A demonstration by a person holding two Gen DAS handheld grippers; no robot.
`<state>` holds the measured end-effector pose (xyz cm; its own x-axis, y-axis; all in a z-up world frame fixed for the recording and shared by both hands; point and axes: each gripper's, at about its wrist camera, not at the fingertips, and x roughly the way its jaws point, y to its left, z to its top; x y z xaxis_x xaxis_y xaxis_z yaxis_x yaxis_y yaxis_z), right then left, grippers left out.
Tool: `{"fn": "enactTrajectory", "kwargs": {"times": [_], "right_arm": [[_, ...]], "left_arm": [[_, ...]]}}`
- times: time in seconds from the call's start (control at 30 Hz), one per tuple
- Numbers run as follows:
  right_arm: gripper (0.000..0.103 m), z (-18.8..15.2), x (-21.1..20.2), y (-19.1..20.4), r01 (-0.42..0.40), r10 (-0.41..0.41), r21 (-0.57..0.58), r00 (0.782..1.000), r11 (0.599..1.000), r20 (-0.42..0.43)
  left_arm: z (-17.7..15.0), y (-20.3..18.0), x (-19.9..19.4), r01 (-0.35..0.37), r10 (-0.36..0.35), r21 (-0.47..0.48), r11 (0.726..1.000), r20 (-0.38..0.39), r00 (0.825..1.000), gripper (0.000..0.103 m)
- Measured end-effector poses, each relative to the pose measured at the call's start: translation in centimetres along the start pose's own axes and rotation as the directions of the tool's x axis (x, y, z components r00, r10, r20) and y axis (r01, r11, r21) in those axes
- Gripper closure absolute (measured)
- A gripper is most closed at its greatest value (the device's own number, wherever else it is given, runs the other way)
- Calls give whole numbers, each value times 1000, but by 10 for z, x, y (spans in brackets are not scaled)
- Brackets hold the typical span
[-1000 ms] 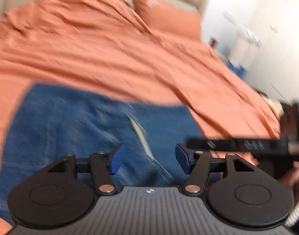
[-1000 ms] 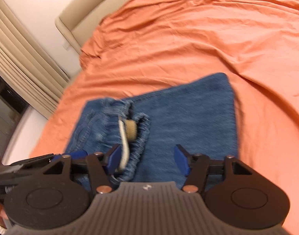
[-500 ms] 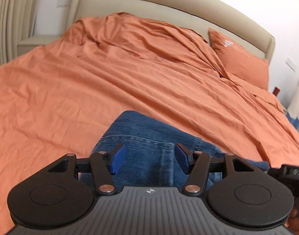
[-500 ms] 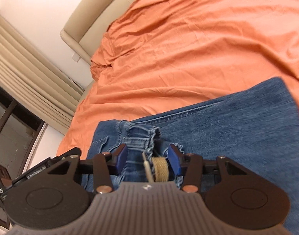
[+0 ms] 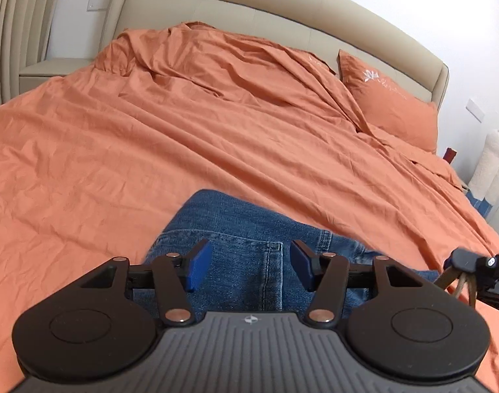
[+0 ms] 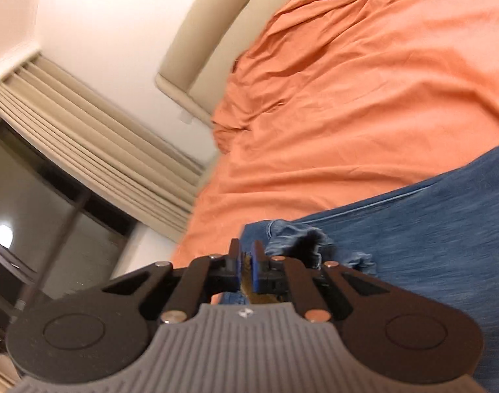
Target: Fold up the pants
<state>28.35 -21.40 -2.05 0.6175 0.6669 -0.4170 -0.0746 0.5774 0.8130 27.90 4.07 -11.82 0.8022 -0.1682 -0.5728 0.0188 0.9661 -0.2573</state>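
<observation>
Over on the left, the left gripper (image 5: 251, 263) hangs with its blue pads spread wide and nothing between them, poised just above the pants (image 5: 246, 229), which lie partly folded on the orange bedspread (image 5: 151, 137) near the foot of the bed; a denim seam runs straight up at twelve o'clock between the pads. Toward three o'clock in that view the right gripper shows at the frame edge with cord dangling from it. From its own camera, the right gripper (image 6: 246, 262) is pinched down narrow on the bunched waistband (image 6: 301, 245), a scrap of tan drawstring or label caught between its pads, with the rest of the denim stretching off toward three o'clock. To my eye the step in hand is taking hold of the waist end for another fold. Next, I'd guess, the left gripper must drop and close on the denim edge below it, so both can lift together and carry that end over evenly.
</observation>
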Motion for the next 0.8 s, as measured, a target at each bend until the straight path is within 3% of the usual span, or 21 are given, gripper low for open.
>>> {"fn": "enactTrajectory", "kwargs": {"times": [0.13, 0.23, 0.27, 0.3, 0.47, 0.57, 0.63, 0.7, 0.8], "right_arm": [[101, -9, 16, -27, 70, -64, 102, 996, 992, -64], [78, -14, 27, -37, 124, -116, 111, 990, 986, -81], [64, -15, 29, -38, 120, -113, 110, 991, 987, -73], [63, -14, 30, -39, 108, -102, 111, 993, 988, -54], [63, -13, 45, -43, 48, -49, 87, 999, 995, 5], [65, -20, 60, -50, 100, -98, 47, 994, 994, -50], [85, -26, 68, -53, 106, -103, 38, 991, 994, -86], [95, -26, 67, -48, 77, -71, 52, 991, 996, -111], [97, -16, 47, -30, -13, 18, 60, 996, 998, -83]], "left_arm": [[-4, 0, 9, -7, 7, 12, 1000, -32, 999, 39], [-5, 2, 11, -5, 6, 9, 1000, -35, 999, 39], [-5, 2, 11, -6, 6, 8, 1000, -35, 999, 39], [-4, 2, 11, -6, 6, 5, 1000, -34, 999, 39], [-5, 2, 18, -6, 6, -11, 1000, -46, 999, 39], [-6, 3, 22, -11, 10, -7, 1000, -51, 999, 40], [-6, 3, 22, -8, 7, -9, 1000, -51, 999, 42], [-5, 4, 18, 0, 0, -9, 1000, -41, 999, 44], [-3, 5, 10, 19, -19, -15, 1000, -11, 1000, 46]]}}
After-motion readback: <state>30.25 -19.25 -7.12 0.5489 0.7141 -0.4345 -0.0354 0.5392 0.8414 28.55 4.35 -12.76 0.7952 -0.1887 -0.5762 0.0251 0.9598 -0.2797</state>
